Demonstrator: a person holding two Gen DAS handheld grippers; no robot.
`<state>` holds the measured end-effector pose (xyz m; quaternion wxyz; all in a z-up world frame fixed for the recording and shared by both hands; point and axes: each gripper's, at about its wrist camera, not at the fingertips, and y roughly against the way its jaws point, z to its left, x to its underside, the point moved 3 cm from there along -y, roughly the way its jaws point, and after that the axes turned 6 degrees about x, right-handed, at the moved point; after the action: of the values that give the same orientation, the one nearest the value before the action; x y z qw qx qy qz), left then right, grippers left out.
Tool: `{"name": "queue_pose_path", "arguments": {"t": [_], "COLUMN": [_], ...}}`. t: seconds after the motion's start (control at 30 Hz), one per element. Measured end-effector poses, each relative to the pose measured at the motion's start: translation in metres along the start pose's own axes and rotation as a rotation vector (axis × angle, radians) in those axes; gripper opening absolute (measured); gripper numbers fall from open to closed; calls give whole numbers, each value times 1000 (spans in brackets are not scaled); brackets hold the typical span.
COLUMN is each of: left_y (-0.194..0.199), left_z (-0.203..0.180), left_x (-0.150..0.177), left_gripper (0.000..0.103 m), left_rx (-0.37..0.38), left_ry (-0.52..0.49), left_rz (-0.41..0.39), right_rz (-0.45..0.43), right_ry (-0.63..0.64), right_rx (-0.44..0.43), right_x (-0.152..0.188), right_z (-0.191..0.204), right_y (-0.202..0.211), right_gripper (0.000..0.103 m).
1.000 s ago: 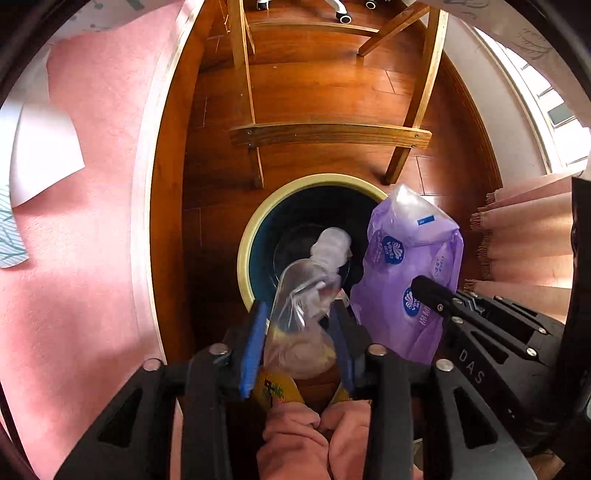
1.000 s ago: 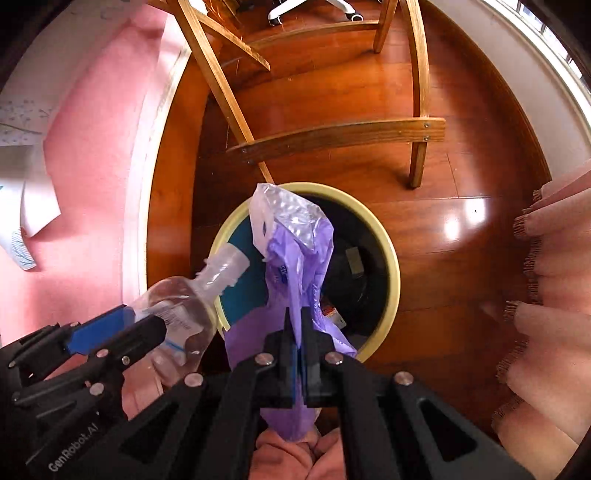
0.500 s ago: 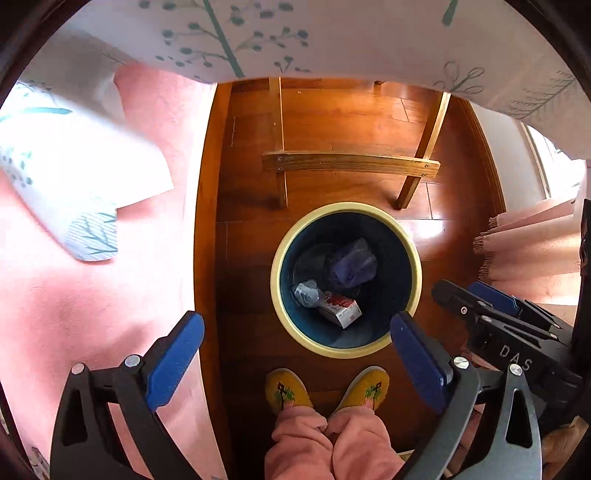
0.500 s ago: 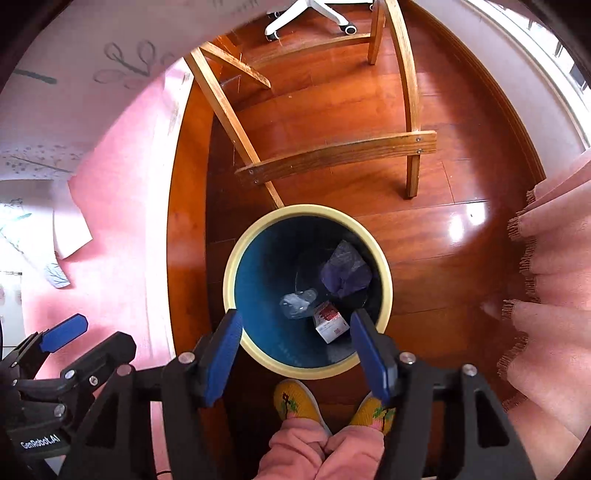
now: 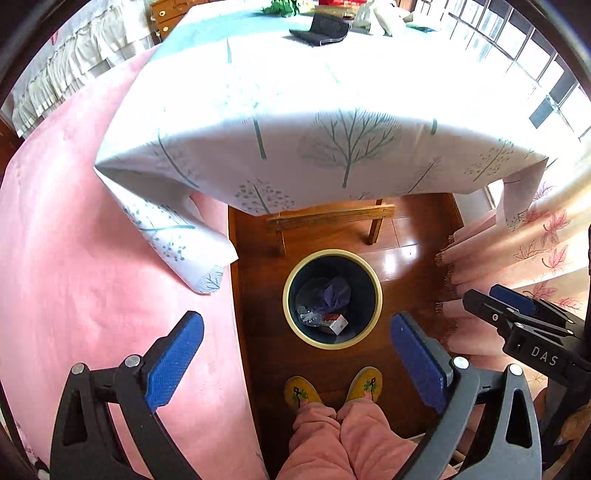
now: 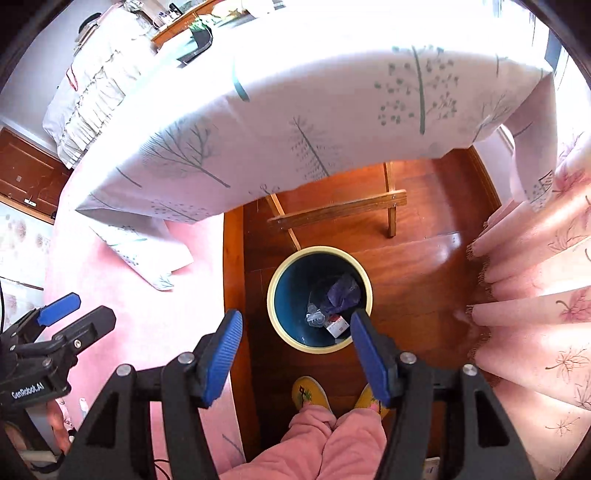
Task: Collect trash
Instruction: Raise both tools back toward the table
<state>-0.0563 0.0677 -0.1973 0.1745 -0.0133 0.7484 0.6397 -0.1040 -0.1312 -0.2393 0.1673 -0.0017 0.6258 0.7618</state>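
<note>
A round bin point(image 5: 376, 291) point(image 6: 271, 295) with a cream rim and dark blue inside stands on the wooden floor far below both grippers. Inside it lie a clear plastic bottle point(image 5: 308, 317) point(image 6: 314, 317), a purple bag point(image 5: 334, 293) point(image 6: 343, 293) and a small red-and-white box point(image 5: 336, 322) point(image 6: 337, 326). My left gripper point(image 5: 295, 325) hangs high above the floor, jaws wide open and empty. My right gripper point(image 6: 295, 319) is open too, with nothing between its blue pads point(image 6: 221, 354). Each gripper also shows at the edge of the other's view.
A table under a white tree-print cloth point(image 5: 332, 110) point(image 6: 314, 92) fills the upper half; dark items point(image 5: 325, 27) lie at its far end. A wooden stool frame point(image 5: 328, 218) stands behind the bin. Pink bedding point(image 5: 74, 258) lies left, pink curtains point(image 6: 535, 295) right. A person's yellow slippers point(image 5: 332, 387) and pink trouser legs are below.
Both grippers let go: the bottle and the purple bag dropped into the bin. Both then rose well above it, so the table top has come into view.
</note>
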Motion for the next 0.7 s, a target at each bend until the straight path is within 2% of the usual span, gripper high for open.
{"name": "queue_pose_path", "arguments": {"t": [0.13, 0.37, 0.5, 0.7], "left_y": [46, 119, 145, 165], "left_z": [1, 2, 4, 6], "left_x": [-16, -47, -67, -94], "left_gripper": [100, 100, 100, 100], "left_rx": [13, 20, 29, 37], "left_ry": [-22, -88, -110, -113], "left_rz": [-59, -210, -281, -326], "right_rz": [-74, -207, -281, -359], "right_ry": [18, 43, 60, 71], "right_rx": [14, 47, 64, 72], "right_x": [-8, -30, -52, -84], "right_z": [10, 28, 41, 56], "right_y": [49, 114, 139, 163], "right_gripper": [62, 62, 62, 62]}}
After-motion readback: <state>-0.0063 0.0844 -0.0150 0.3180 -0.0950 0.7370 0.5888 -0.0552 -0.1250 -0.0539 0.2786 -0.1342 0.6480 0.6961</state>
